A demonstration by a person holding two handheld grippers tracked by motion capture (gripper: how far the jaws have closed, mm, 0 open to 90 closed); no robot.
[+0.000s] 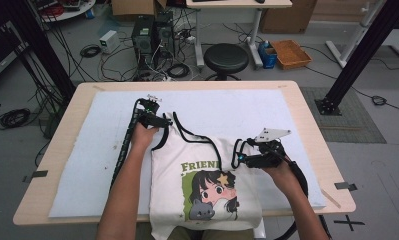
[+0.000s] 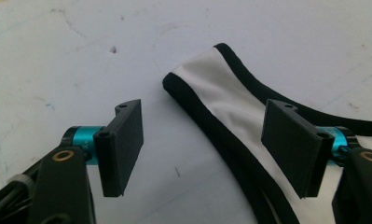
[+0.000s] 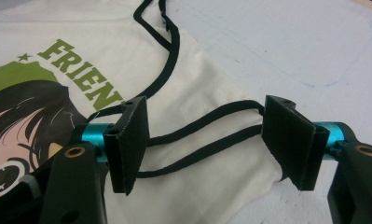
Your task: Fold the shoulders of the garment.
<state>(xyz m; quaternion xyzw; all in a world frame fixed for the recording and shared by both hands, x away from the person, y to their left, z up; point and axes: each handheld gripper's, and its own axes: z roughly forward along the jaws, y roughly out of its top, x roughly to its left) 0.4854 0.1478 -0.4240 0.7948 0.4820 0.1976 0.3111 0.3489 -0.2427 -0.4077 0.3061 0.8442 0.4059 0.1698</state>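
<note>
- A white sleeveless top with black-trimmed straps lies flat on the table, hem toward the person.
- Its front shows a cartoon girl under green lettering.
- One shoulder strap lies stretched out flat; the other strap lies bunched.

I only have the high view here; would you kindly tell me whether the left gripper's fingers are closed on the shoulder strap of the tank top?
Observer: No. In the left gripper view the left gripper is open, and the strap lies on the white mat between its fingers, unpinched.
Operator: Thank you. And is the right one gripping anything?
Observer: The right gripper is open too; the other strap's black edging runs across the gap between its fingers, above the tank top.
Operator: Is that strap flat?
Observer: It looks slack and slightly folded, its two black edges lying close together.
</note>
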